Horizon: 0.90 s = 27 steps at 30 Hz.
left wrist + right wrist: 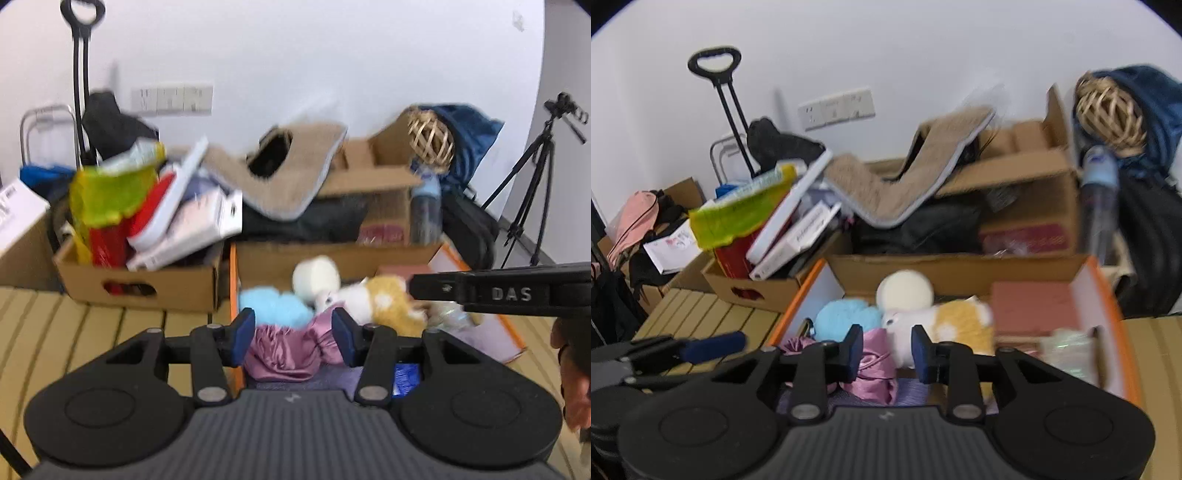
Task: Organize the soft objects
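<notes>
An orange-edged box [1108, 295] holds soft things: a pink satin cloth [288, 350] [873, 365], a light blue fluffy ball [275, 304] [846, 319], a cream ball [317, 277] [905, 290] and a white-and-yellow plush toy [384, 301] [945, 325]. My left gripper [291, 338] is open, its blue pads either side of the pink cloth above the box. My right gripper [884, 350] is open and empty, over the pink cloth and the plush. The right gripper shows from the side in the left wrist view [498, 293]; a left finger shows in the right wrist view [713, 345].
A cardboard box [147, 284] of books and packets stands at the back left. A larger carton [1015, 206] with a beige mat [905, 188], a wicker ball [1112, 110] and a bottle [1099, 199] is behind. A slatted wooden table [92, 332] lies beneath. A tripod [532, 192] is at right.
</notes>
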Each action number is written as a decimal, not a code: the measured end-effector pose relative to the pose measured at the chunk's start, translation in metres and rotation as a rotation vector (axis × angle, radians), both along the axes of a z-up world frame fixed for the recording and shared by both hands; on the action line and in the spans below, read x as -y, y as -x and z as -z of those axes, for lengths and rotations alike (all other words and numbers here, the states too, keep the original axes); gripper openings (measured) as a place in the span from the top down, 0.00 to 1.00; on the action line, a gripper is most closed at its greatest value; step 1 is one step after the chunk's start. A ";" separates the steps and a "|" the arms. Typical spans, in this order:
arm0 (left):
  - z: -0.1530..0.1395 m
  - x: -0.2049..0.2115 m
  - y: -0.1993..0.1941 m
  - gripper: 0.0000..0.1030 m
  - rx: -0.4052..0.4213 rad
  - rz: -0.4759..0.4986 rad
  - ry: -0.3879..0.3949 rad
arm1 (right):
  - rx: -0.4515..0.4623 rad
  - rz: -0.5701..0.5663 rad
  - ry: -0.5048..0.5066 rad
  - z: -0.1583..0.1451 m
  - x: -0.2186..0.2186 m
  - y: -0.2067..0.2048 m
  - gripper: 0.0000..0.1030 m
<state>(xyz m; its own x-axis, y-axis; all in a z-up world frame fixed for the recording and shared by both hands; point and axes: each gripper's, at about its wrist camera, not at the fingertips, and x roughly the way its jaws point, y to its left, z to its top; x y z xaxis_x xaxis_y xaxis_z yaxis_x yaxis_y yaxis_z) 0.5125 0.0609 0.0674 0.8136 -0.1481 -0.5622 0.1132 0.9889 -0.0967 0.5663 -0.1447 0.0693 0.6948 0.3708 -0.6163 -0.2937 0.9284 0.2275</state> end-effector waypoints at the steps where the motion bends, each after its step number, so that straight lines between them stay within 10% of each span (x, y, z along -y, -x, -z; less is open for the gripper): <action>1: -0.010 0.001 0.009 0.52 0.016 -0.001 0.007 | 0.012 0.007 0.005 -0.009 0.007 0.009 0.72; 10: -0.060 0.021 0.133 0.45 0.224 -0.093 -0.082 | 0.196 0.073 0.054 -0.059 0.068 0.128 0.44; 16: -0.058 0.041 0.242 0.18 0.410 -0.115 -0.089 | 0.371 0.152 0.017 -0.054 0.098 0.235 0.21; 27: -0.010 0.048 0.405 0.13 0.375 -0.135 -0.073 | 0.414 0.138 -0.017 -0.007 0.099 0.428 0.12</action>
<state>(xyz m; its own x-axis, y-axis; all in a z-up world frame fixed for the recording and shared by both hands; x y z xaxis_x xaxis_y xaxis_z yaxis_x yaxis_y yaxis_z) 0.1077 0.0130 0.0773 0.9737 0.0030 -0.2279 -0.0037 1.0000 -0.0027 0.1383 -0.2436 0.0763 0.9256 0.2654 -0.2697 -0.2374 0.9624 0.1324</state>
